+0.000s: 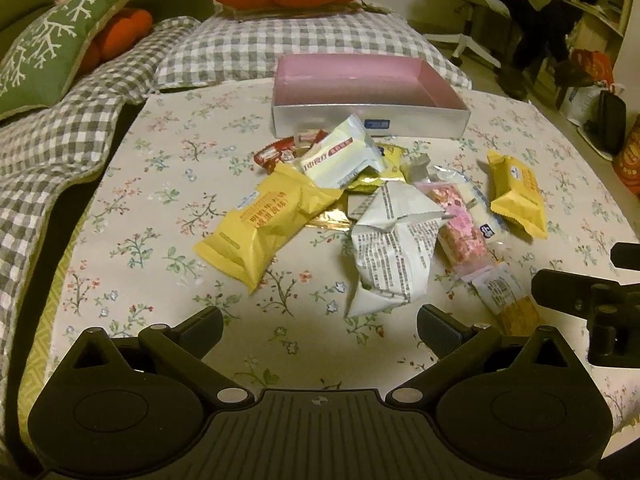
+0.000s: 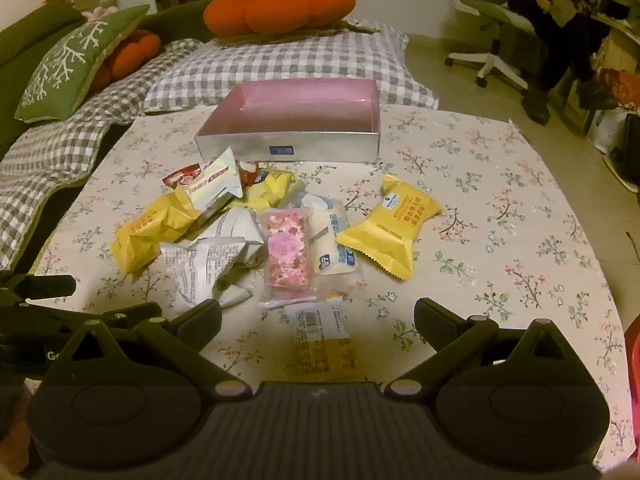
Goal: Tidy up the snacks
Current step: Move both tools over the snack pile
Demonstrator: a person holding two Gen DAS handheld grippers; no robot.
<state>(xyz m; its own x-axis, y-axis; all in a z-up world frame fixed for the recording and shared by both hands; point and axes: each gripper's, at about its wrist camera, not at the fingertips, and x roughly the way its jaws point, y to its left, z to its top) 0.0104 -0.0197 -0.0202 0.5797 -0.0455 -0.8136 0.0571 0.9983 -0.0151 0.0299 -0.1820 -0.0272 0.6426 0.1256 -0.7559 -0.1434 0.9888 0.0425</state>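
Surface (image 2: 500, 208) under a floral cloth, bed with checked quilt (image 2: 280, 60) behind it. Box (image 2: 288, 142), pink inside, silver wall, sits at the far middle, open and empty as far as I see.

Snack pile (image 1: 360, 208) lies just in front of the box, packets overlapping. My left tool (image 1: 320, 330) hovers near the pile's front edge, fingers spread wide, nothing held. My right tool (image 2: 318, 320) likewise wide open and empty, over a small barcode packet (image 2: 320, 328).

Big yellow packet (image 1: 260, 224): puffy, light, crinkly film; long axis runs from near left to far right. I judge its crimped end seams or mid-body the best hold.

White printed wrapper (image 1: 392, 248): crumpled, soft, probably near empty; grab any fold.

Lone yellow packet (image 2: 390, 228) lies apart on the right, long axis near-to-far, tilted slightly; easiest first pick, I think.

Pink packet (image 2: 286, 248): clear slippery film, long axis near-to-far; contents look brittle, so pinch gently across the width.
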